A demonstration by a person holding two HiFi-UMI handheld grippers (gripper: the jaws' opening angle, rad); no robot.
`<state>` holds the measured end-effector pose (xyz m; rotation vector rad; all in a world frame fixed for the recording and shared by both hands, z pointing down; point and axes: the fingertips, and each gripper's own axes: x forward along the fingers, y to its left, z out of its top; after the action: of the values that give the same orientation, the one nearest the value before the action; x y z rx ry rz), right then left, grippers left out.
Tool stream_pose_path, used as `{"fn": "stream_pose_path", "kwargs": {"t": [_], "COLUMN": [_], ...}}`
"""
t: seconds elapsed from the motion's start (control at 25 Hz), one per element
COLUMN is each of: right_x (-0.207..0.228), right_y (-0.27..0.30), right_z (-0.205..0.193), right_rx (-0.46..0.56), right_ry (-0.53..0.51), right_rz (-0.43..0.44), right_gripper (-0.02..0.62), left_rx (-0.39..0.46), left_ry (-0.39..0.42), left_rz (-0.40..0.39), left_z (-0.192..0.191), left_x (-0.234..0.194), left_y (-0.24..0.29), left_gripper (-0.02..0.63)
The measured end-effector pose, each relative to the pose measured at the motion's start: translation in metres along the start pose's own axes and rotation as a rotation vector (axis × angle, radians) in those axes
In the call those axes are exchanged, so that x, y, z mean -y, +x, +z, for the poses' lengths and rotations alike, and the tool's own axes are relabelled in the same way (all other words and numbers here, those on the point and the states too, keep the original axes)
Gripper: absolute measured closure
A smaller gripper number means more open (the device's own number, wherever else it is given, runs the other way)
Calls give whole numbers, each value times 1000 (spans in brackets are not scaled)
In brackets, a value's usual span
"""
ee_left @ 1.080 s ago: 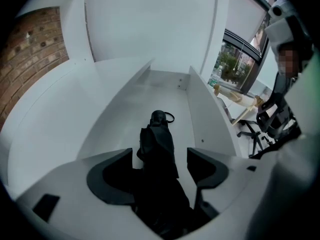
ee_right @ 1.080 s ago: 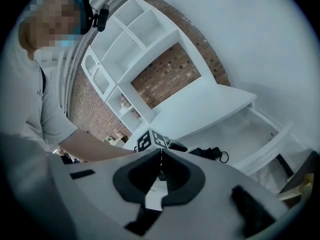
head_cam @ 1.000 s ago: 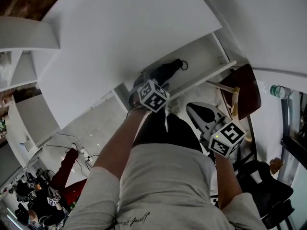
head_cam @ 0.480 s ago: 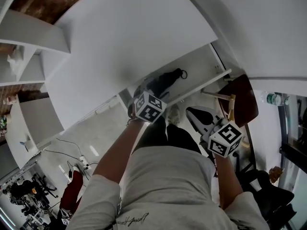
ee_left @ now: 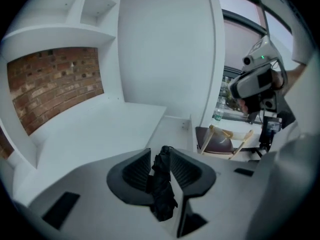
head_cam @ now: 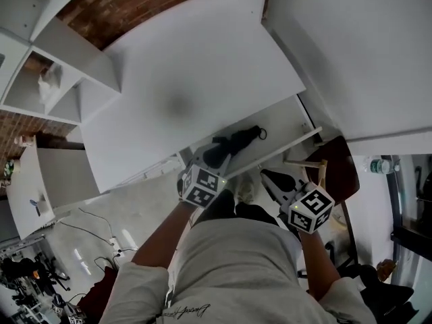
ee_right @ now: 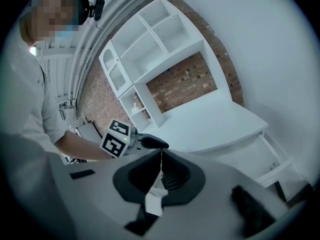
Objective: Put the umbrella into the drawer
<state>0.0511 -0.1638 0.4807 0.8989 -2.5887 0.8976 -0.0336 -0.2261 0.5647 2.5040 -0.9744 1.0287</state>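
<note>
A folded black umbrella (head_cam: 234, 144) sticks out from my left gripper (head_cam: 210, 156) and hangs above the open white drawer (head_cam: 298, 142). In the left gripper view the umbrella (ee_left: 161, 184) sits between the closing jaws of the left gripper (ee_left: 162, 152), and the pads pinch its fabric. The drawer (ee_left: 176, 129) lies beyond the tips, under the white desk top (head_cam: 202, 79). My right gripper (head_cam: 266, 175) is lower right, near the drawer front. In its own view the right gripper (ee_right: 161, 157) has its tips together and nothing gripped. That view also shows the umbrella's end (ee_right: 153, 143).
A wooden chair with a dark red seat (head_cam: 339, 171) stands right of the drawer, and a water bottle (head_cam: 382, 165) is beyond it. White shelves (head_cam: 64, 79) against a brick wall (head_cam: 135, 2) border the desk on the left. The person's legs are below the grippers.
Both grippers have risen, the left one more. The umbrella has kept its place at the left gripper's tips. The head view has swung up to show more of the desk, the shelves and the brick wall.
</note>
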Motion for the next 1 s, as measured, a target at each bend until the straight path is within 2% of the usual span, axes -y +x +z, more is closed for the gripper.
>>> {"fn": "stream_pose_path", "kwargs": {"t": [0.2, 0.4, 0.64, 1.0], "right_x": [-13, -22, -27, -41], "right_y": [4, 4, 2, 3], "right_z": [21, 39, 54, 66], "right_rx": [21, 49, 74, 85], "right_ry": [-52, -84, -105, -137], "right_rz": [-9, -19, -25, -19], "right_gripper": [568, 568, 567, 568], "left_rx": [121, 220, 279, 329], "left_ry": [-35, -81, -89, -153], "left_rz": [17, 17, -28, -8], "left_z": [33, 60, 83, 95], "left_x": [3, 6, 23, 25], "left_y": [-47, -80, -101, -125], "left_gripper": [544, 570, 581, 591]}}
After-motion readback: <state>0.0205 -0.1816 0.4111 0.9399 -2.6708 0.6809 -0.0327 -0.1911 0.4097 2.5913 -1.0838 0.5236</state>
